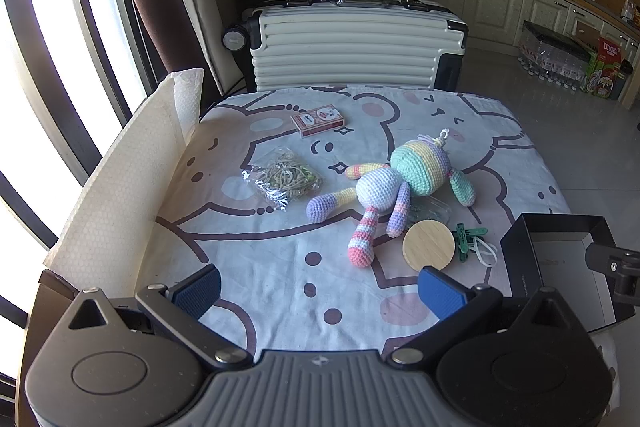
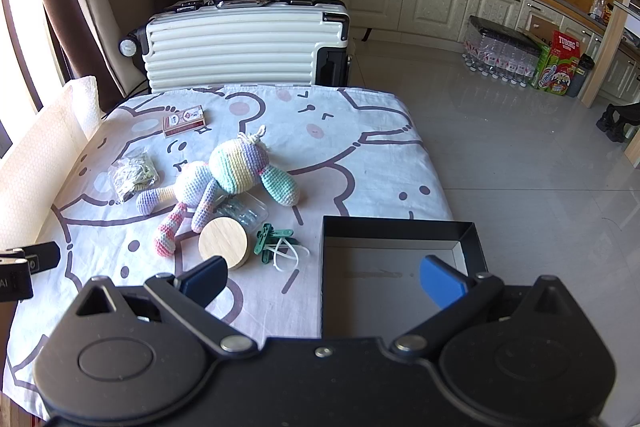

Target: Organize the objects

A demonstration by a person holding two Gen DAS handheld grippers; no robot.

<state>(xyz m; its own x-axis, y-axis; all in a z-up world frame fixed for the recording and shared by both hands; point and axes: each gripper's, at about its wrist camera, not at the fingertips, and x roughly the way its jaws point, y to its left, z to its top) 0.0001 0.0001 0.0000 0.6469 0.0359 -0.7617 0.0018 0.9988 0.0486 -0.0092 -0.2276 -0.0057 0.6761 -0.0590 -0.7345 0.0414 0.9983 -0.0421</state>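
The left gripper (image 1: 320,293) sits nearest the lens, its blue-padded fingers (image 1: 440,293) spread wide apart with nothing between them, over the near edge of the table (image 1: 280,267), which is covered in a cartoon-bear cloth. The right gripper (image 2: 324,285) is likewise spread wide and empty; its right finger hangs over the black box (image 2: 400,227), an open shallow tray at the table's near right corner.

The crochet doll (image 1: 394,183) lies flat near the table centre. Its long axis runs diagonally: the head, striped green, yellow and lilac, points toward the far right, and the pink-tipped legs point toward the near left. The body is pale blue-white.

A clear plastic case (image 1: 434,209) lies partly under the doll. A round wooden lid (image 1: 429,246) lies just beside the doll's legs on the near side. Green clothespins (image 1: 468,235) and a white loop (image 1: 486,253) lie between the lid and the box. A clear bag of rubber bands (image 1: 282,179) lies to the left of the doll. A red card pack (image 1: 318,121) lies toward the far edge. A white ribbed suitcase (image 1: 352,47) stands behind the table.
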